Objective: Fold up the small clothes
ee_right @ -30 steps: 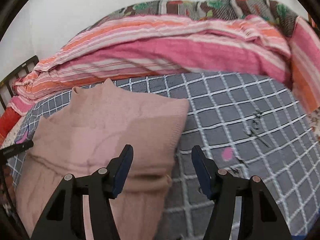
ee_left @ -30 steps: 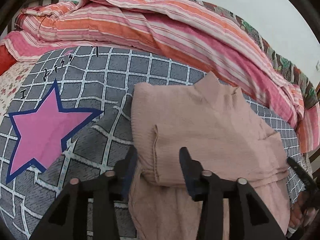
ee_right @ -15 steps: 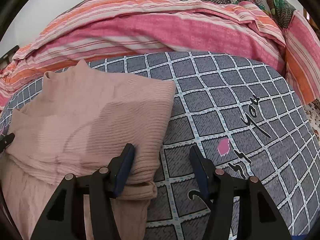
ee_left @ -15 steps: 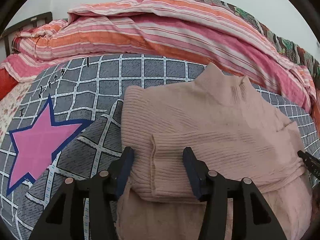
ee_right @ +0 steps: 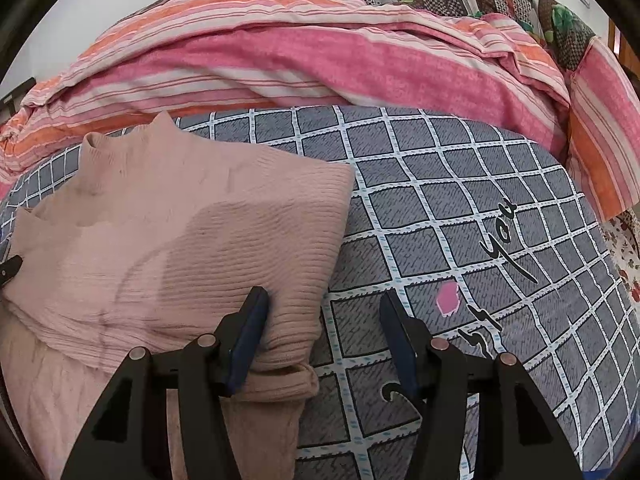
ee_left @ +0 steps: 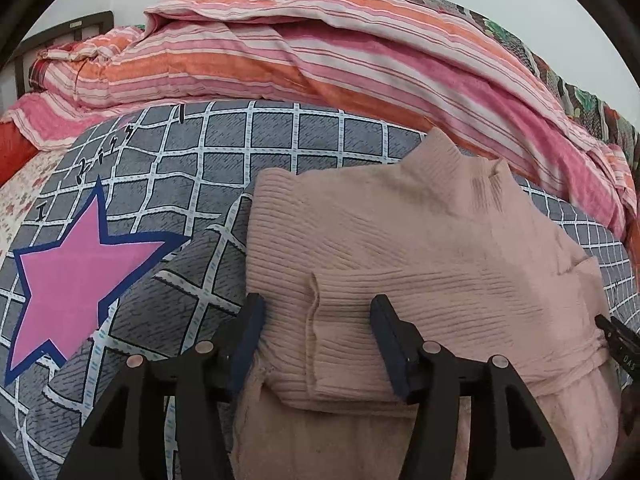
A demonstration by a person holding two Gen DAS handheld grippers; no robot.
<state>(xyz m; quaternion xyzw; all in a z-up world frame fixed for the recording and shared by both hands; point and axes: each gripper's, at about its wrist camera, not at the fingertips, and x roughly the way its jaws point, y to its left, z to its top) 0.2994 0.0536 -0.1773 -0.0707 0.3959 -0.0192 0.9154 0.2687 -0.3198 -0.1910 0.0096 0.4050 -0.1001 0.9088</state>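
Left gripper (ee_left: pixel 316 316): black angular frame, dark blue pads on the fingers (ee_left: pixel 384 320), round pinkish-metal pivot pins. Right gripper (ee_right: pixel 322 314): same black frame, blue pads, matching pins. Its black tip, white lettering, at 3 o'clock in the left view.

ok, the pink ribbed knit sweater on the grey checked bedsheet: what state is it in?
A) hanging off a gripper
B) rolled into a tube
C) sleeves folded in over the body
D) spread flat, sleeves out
C: the pink ribbed knit sweater lies on the grey checked bedsheet with both sleeves folded across its body.
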